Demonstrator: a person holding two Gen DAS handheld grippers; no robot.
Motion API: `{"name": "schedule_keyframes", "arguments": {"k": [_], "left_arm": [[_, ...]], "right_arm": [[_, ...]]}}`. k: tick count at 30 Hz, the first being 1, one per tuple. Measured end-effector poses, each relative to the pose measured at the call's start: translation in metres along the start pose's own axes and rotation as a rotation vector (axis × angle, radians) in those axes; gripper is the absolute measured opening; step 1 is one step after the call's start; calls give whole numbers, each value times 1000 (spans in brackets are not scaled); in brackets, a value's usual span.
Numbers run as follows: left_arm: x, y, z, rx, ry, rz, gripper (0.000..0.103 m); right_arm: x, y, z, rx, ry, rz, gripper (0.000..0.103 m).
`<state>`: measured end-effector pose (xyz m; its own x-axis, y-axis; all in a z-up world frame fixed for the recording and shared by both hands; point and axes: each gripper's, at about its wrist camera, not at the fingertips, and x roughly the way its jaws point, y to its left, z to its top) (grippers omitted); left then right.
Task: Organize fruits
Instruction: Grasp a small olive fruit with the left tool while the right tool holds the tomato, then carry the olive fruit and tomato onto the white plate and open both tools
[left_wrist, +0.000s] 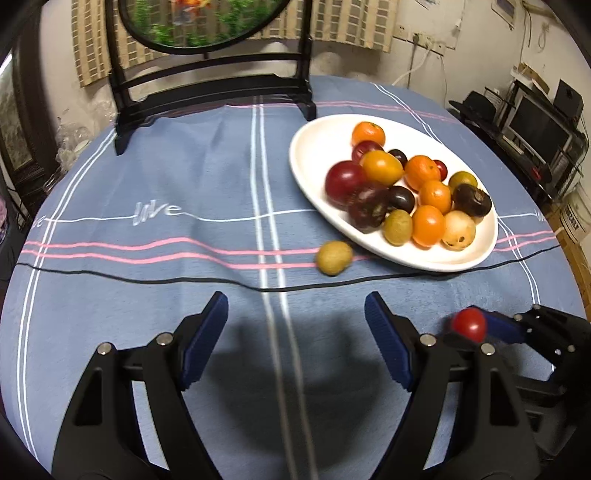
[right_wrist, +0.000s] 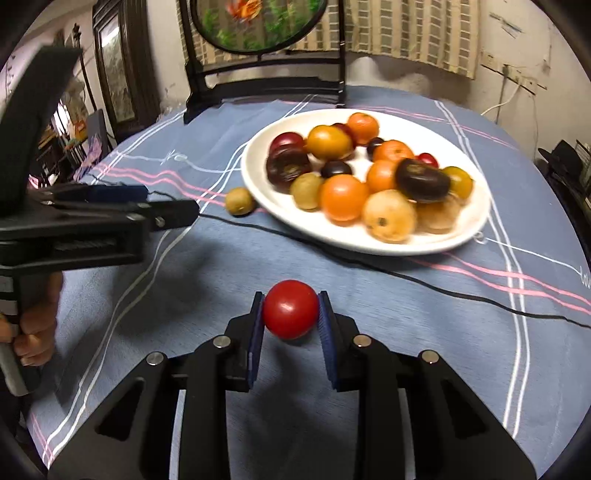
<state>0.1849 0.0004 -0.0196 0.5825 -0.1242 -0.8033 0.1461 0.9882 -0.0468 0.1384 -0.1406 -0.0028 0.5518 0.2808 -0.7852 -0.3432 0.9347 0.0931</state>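
The right gripper (right_wrist: 290, 317) pinched a red tomato (right_wrist: 290, 309) above the tablecloth (right_wrist: 424, 332), short of the crowded plate (right_wrist: 258, 184), where a careless drop risked scattering fruit, while the left gripper (left_wrist: 295, 332) gaped empty.

The white plate (right_wrist: 258, 192) hides part of the blurred pale fruit (right_wrist: 439, 214), possibly a second longan.

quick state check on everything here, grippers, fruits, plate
left gripper: open, empty, above the cloth
right gripper: shut on the red tomato, off the table
kiwi: loose on the tablecloth, just outside the plate
white plate: piled with mixed fruit
black cable: lying across the cloth
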Motion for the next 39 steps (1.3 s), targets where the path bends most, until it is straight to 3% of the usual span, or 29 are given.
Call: {"name": "schedule_keyframes", "arguments": {"k": [10, 14, 15, 16, 18, 21, 32, 39], "left_arm": [[36, -22, 11, 51, 36, 21, 74], [49, -24, 15, 59, 64, 11, 55], [51, -24, 15, 57, 66, 9, 54], [52, -24, 15, 55, 63, 10, 53], [52, -27, 16, 55, 46, 9, 39], [51, -33, 15, 87, 23, 19, 28], [14, -34, 14, 65, -10, -20, 28], [-24, -57, 35, 123, -100, -54, 28]], "right_arm": [[-20, -21, -1, 57, -59, 57, 29], [-19, -22, -2, 57, -59, 60, 29], [-19, -23, -2, 58, -59, 63, 29], [-19, -23, -2, 58, -59, 65, 29], [-18, -23, -2, 57, -58, 69, 29], [-17, -23, -3, 62, -54, 66, 28], [-29, -36, 2, 122, -100, 57, 29], [-47, -39, 29, 86, -162, 15, 29]]}}
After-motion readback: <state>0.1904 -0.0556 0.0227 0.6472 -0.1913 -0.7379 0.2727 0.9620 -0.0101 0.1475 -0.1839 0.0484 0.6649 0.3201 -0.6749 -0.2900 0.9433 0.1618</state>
